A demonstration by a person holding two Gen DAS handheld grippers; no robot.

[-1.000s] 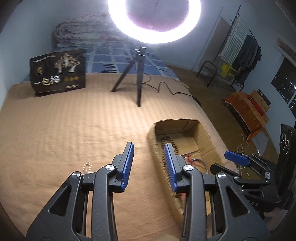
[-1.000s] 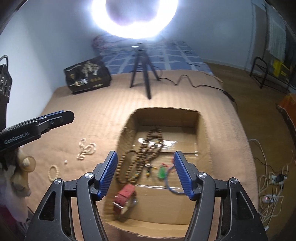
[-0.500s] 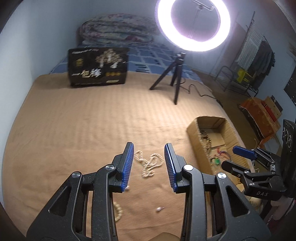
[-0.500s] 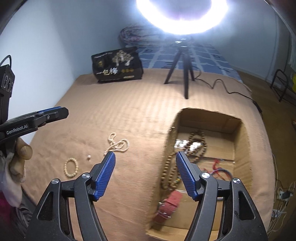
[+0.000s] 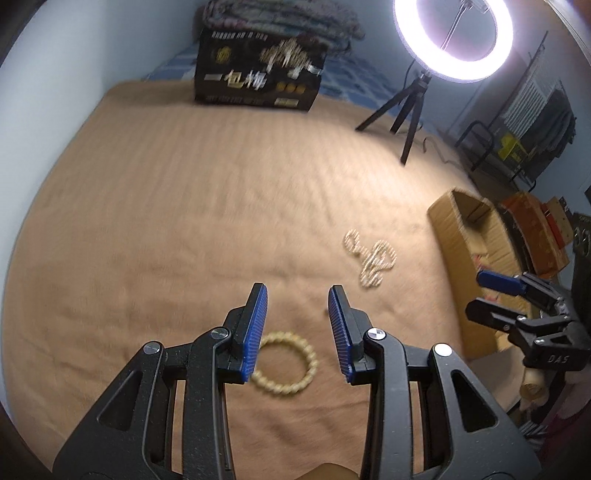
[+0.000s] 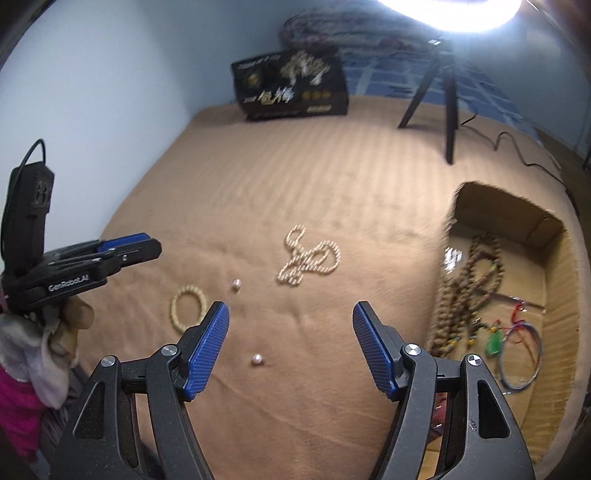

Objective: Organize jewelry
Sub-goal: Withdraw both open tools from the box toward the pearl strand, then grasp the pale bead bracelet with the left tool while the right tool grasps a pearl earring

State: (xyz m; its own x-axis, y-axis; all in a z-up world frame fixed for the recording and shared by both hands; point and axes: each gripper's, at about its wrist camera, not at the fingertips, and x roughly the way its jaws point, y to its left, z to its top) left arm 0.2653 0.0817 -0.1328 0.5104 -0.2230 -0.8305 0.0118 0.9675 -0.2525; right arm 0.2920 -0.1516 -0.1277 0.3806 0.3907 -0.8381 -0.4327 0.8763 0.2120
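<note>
a bedroom in someone's home: a bed under a tan blanket (image 5: 184, 206), a folded quilt (image 5: 280, 18) at its head against the pale blue wall (image 6: 92, 92), clothes on a rack (image 5: 554, 118), a ring light (image 5: 453, 37) on its tripod.

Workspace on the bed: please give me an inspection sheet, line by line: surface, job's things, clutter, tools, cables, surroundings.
Surface: tan ribbed blanket, slightly blurred in both views.
Job's things: cardboard box at the right holds dark bead strings, a green pendant and thin cords. Loose on the blanket: pale bead necklace, bead bracelet, two single pearls.
Clutter: black printed carton at the far side.
Tools: left tool open above the bracelet, touching nothing; right tool open, empty, over the blanket near a pearl.
Cables: black cable runs from the ring light tripod.
Surroundings: folded quilt, blue wall, clothes rack.
</note>
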